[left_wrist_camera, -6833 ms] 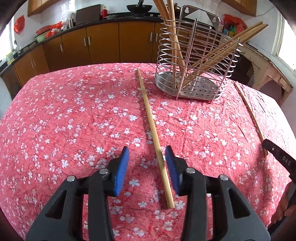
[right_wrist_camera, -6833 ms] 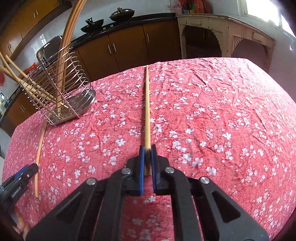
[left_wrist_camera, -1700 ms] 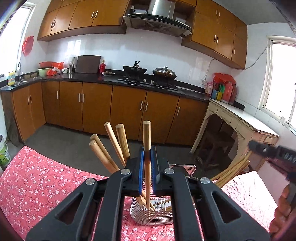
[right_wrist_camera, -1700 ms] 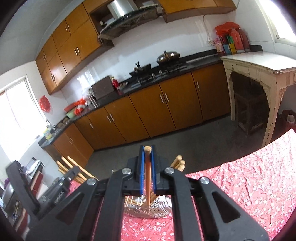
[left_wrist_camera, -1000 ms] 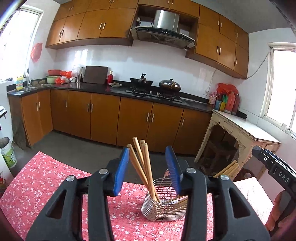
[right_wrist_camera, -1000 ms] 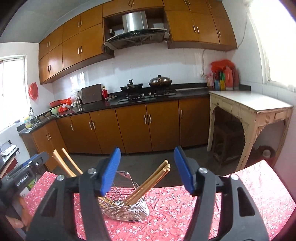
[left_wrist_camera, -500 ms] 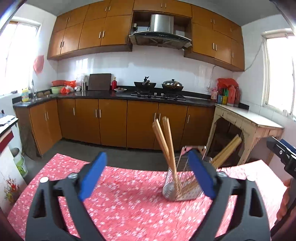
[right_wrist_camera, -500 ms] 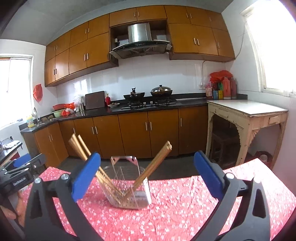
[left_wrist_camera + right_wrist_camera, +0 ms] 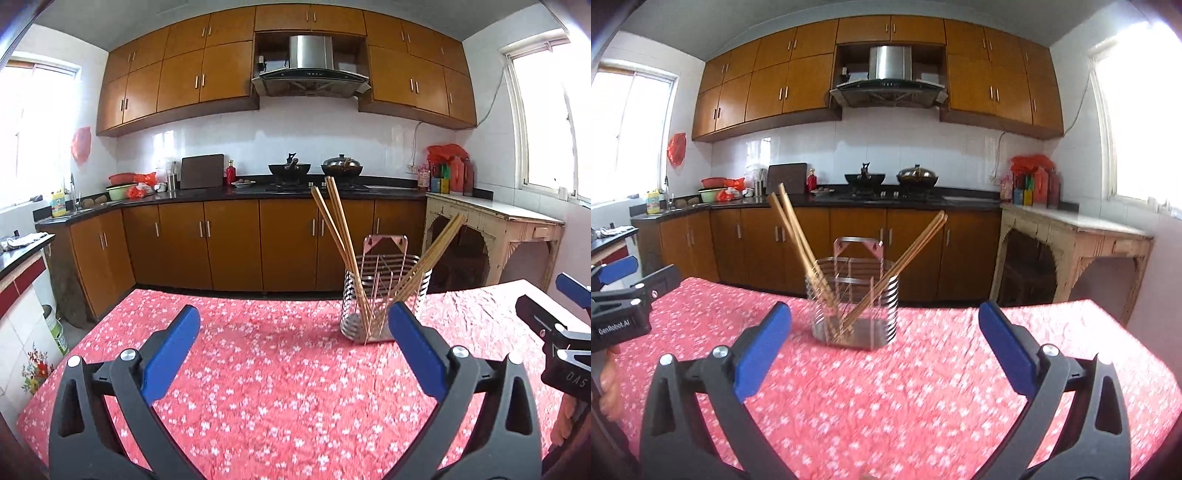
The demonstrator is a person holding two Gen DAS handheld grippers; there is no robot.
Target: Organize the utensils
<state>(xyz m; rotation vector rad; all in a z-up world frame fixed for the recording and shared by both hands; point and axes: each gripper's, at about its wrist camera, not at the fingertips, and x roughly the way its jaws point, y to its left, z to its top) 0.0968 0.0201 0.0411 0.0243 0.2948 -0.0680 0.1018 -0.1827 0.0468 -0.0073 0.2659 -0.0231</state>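
A steel wire utensil holder [image 9: 384, 295] stands on the red flowered tablecloth [image 9: 277, 369], also in the right wrist view [image 9: 855, 299]. Several long wooden chopsticks [image 9: 338, 236] lean in its left side and more chopsticks [image 9: 437, 247] lean to the right; they also show in the right wrist view [image 9: 798, 236]. My left gripper [image 9: 293, 347] is wide open and empty, well back from the holder. My right gripper [image 9: 884, 343] is wide open and empty, also back from it. Each gripper shows at the edge of the other's view.
The table's far edge drops to the kitchen floor. Brown cabinets [image 9: 229, 243] and a black counter with woks [image 9: 314, 170] run along the back wall. A pale side table [image 9: 498, 236] stands at the right.
Both grippers let go of their chopsticks into the holder, opened wide and pulled back and away from it. The holder now looks smaller and farther off.
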